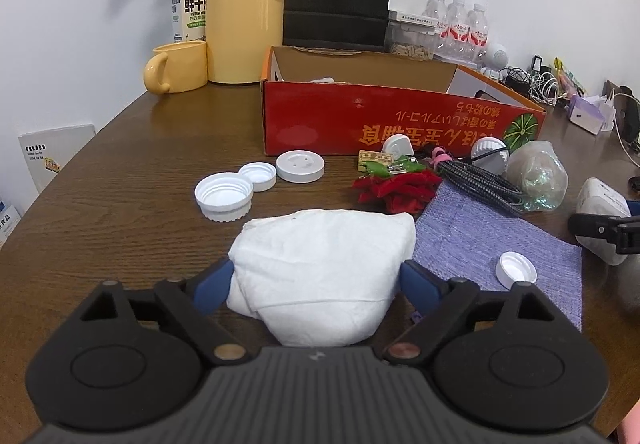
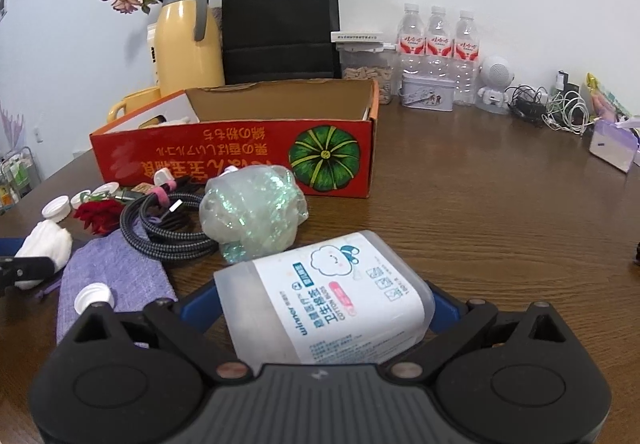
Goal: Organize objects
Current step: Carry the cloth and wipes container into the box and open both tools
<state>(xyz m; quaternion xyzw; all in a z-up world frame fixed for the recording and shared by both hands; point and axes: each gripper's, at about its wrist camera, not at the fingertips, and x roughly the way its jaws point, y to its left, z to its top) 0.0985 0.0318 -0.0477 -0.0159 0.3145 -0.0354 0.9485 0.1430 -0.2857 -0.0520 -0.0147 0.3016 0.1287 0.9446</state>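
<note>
Two blue fingers of the left gripper (image 1: 316,280) pinch a crumpled white tissue wad (image 1: 324,268) sitting on the wooden table (image 1: 120,179); bare wood lies leftward, three white caps (image 1: 224,195) and a red box (image 1: 360,119) ahead. From the right wrist, the right gripper (image 2: 320,308) clamps a clear labelled cotton swab box (image 2: 328,300); open table spreads rightward.

Left gripper (image 1: 316,276) angling downward, blue pads (image 1: 214,286) pressing a white bundle's sides, right gripper (image 2: 320,308) angling downward, jaws clamping a plastic box
</note>
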